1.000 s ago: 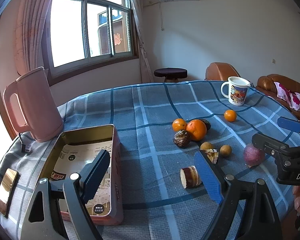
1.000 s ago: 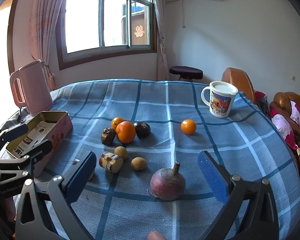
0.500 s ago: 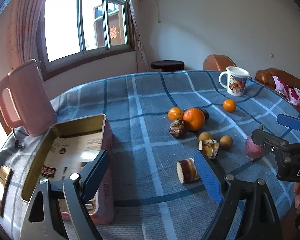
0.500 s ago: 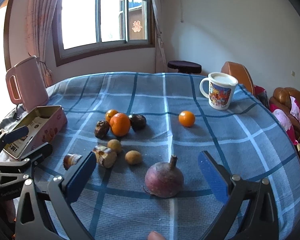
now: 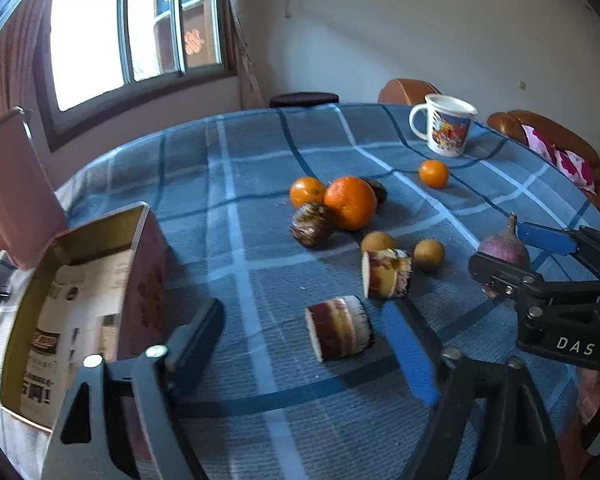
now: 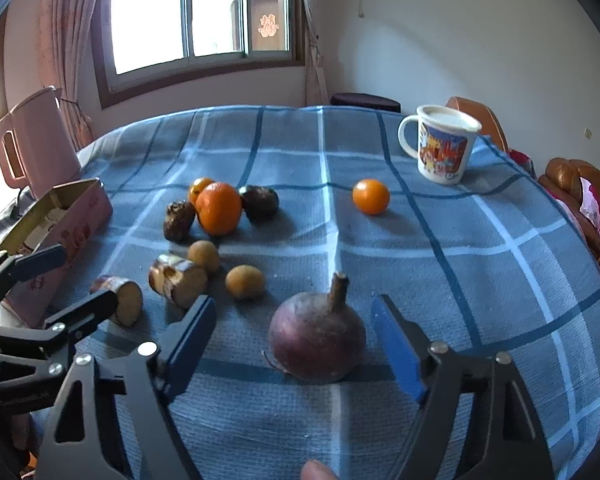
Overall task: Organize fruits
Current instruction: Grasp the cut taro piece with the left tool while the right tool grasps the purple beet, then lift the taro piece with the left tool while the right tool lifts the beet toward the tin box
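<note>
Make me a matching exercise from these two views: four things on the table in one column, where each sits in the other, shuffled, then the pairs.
Things:
1. mug
2. tin
3. purple root
4. cut piece

Places:
A. between the right gripper's open fingers, pads not touching it
B. far right side of the table, near the chairs
C. between the left gripper's open fingers, pads not touching it
D. left edge of the table, beside the pink kettle, open on top

Pairs: 1-B, 2-D, 3-A, 4-C
</note>
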{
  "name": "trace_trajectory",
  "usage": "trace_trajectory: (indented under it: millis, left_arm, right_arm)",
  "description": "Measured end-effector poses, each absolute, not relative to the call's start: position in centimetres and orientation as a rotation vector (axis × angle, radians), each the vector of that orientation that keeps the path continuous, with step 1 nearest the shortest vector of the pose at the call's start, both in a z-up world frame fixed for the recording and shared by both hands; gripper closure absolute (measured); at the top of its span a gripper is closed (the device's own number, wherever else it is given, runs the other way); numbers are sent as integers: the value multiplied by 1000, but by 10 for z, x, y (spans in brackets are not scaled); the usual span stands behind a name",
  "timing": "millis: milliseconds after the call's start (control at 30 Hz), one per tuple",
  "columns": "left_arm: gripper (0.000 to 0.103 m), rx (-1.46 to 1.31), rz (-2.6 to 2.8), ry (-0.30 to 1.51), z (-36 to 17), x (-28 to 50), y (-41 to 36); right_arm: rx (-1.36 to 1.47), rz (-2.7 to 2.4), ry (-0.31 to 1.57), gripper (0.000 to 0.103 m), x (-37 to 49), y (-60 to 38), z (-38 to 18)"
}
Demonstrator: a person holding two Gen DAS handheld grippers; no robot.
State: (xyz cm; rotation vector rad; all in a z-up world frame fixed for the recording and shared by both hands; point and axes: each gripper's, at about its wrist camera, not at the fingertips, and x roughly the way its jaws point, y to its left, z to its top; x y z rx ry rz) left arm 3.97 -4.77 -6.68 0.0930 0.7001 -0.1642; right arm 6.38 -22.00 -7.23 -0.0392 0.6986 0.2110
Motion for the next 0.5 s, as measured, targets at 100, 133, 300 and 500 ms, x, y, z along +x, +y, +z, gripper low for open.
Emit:
trace_trajectory:
  millis: [100, 133, 300, 500]
  left_arm:
    - [44, 86, -194, 738, -72, 46, -51]
    - [45, 83, -204, 747, -73, 47, -52]
    - [50, 74, -236, 811, -81, 56, -56]
    - [62, 61, -251, 835, -84, 58, -56]
  right_arm:
    - [-33, 208, 714, 27, 67, -220, -76]
    - [-31, 205, 719, 27, 68, -220, -77]
    - [-16, 180, 746, 27, 74, -225, -85]
    - [8, 180, 782, 47, 79, -231, -94]
